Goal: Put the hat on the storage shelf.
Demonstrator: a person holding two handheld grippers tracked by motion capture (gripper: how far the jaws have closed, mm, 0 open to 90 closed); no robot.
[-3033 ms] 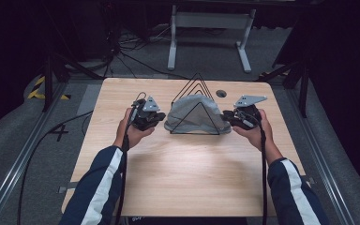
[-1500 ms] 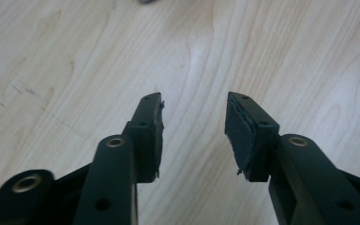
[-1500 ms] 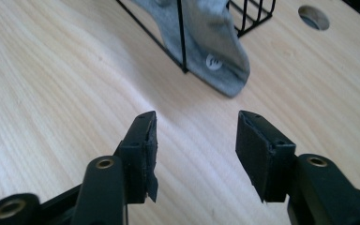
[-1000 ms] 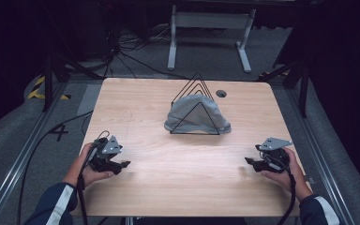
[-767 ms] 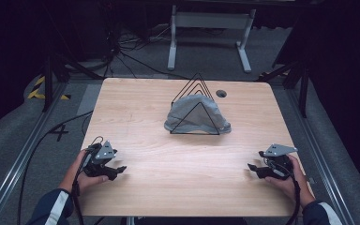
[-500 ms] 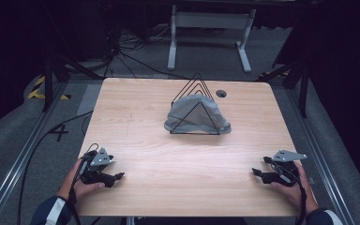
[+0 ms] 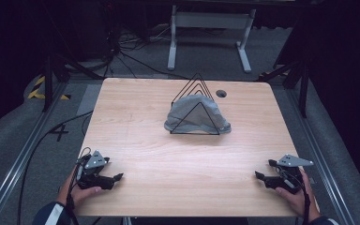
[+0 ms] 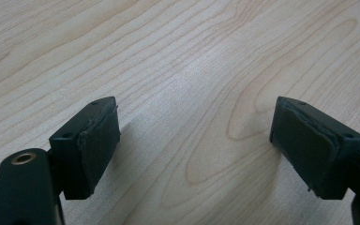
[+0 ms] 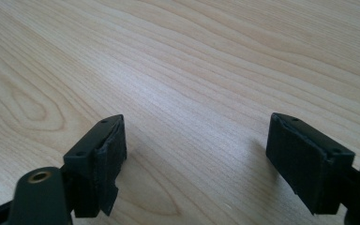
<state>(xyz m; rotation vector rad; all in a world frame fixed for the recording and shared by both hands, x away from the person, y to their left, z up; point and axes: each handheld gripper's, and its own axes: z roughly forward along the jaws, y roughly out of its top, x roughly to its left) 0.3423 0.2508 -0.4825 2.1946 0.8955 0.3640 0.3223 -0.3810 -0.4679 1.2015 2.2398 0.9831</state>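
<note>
- Grey crumpled cloth (image 7: 194, 115) sits draped inside a black wire rack of nested triangular frames (image 7: 196, 105), just past the middle of the pale wooden counter (image 7: 178, 154), toward twelve o'clock.
- A small dark round hole (image 7: 221, 93) lies in the counter near the rack, at its one o'clock.
- Left tongs (image 7: 115, 178) rest at the counter's seven o'clock corner, held in the person's left hand (image 7: 77, 192); jaws stand wide apart over bare wood, nothing between them.
- Right tongs (image 7: 261, 176) rest at the five o'clock corner in the right hand (image 7: 296, 199); jaws likewise wide apart and empty.
- From the left tongs the cloth lies toward one o'clock; from the right, toward eleven.
- Both are well apart from it, and neither looks clearly nearer.
- The cloth's long axis runs from nine to three o'clock.
</note>
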